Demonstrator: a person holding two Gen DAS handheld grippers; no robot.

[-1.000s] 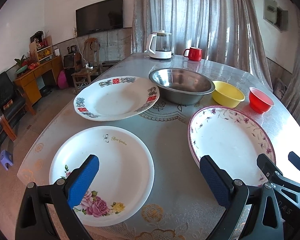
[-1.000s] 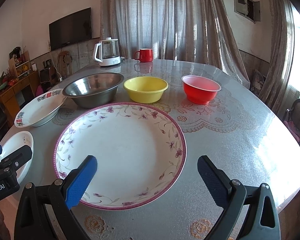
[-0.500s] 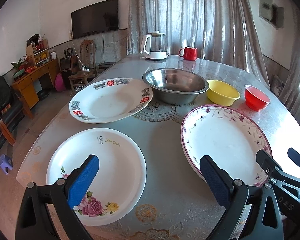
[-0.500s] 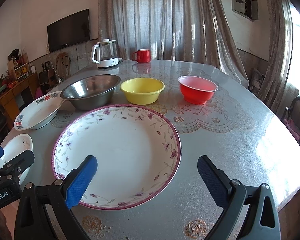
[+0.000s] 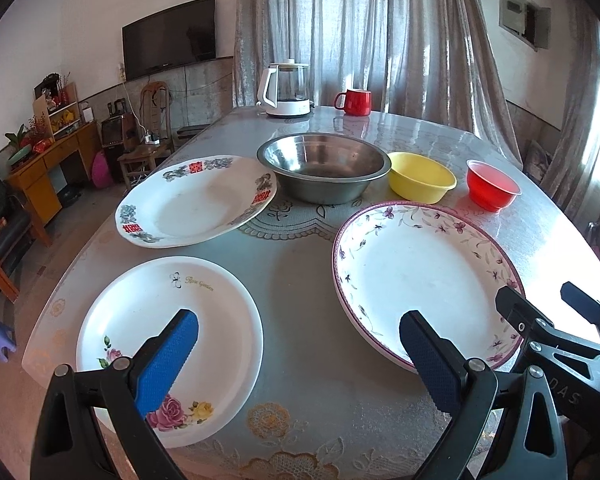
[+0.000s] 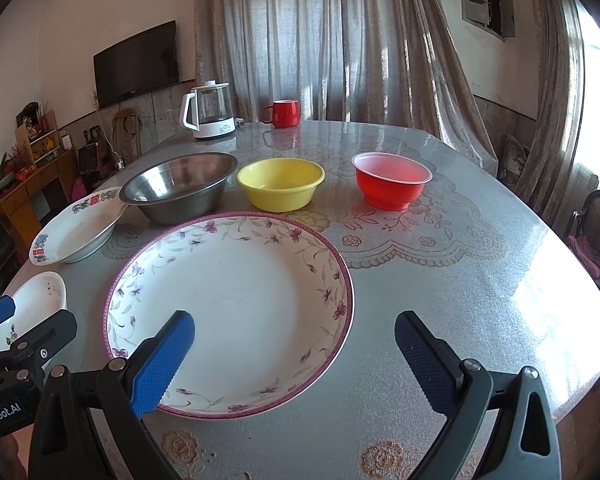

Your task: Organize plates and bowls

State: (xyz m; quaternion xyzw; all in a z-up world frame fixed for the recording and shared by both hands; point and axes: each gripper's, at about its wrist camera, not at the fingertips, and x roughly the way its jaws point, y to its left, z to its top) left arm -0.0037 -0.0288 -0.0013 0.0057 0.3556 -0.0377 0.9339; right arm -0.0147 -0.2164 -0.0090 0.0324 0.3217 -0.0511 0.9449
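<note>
Both claws (image 5: 298, 356) farther back now

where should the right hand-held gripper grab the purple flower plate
Probably the near rim of the purple flower plate, approached low from the near table edge. The plate lies flat and wide, so only its raised, sloping rim fits between the fingers. The right hand-held gripper already hangs open just above that side.

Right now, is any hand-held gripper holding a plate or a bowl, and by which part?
Nothing is held. The left hand-held gripper and the right hand-held gripper are both open, hovering above the table, with nothing between their fingers.
</note>
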